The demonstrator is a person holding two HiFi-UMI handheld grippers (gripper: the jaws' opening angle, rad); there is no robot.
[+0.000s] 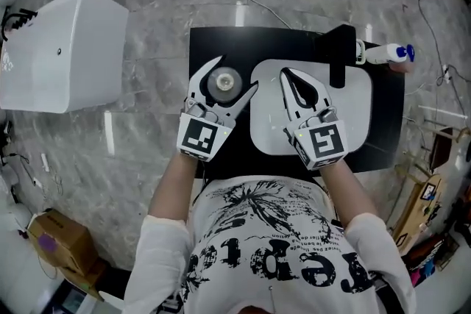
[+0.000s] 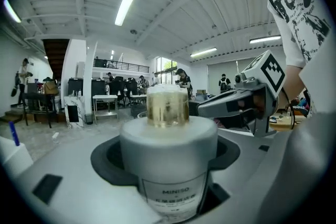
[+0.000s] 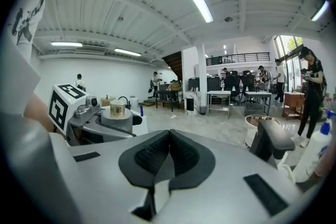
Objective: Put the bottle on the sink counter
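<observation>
– At far left, on the marble floor, what is entered?
– Item 1: white box-shaped case, closed, well apart from the black tabletop. Item 2: cardboard box, lower in the head view, also on the floor.
– Next, over the tabletop?
– Item 3: left tool, jaws clamped round the bottle. Left gripper view: white cylindrical body, gold cap, label reading MINISO, upright between the jaws. Location: over the bare black strip of tabletop, just left of the white sink basin. Whether its base touches the tabletop cannot be told.
– Right of that?
– Item 4: right tool, over the basin, level with the left tool. Right gripper view: jaws pressed together, pads meeting, nothing between them.
– And farther right?
– Item 5: black faucet, at the basin's far edge. Item 6: white spray bottle, blue top, just beside the faucet at the tabletop's right side; upright or lying, not determinable.
</observation>
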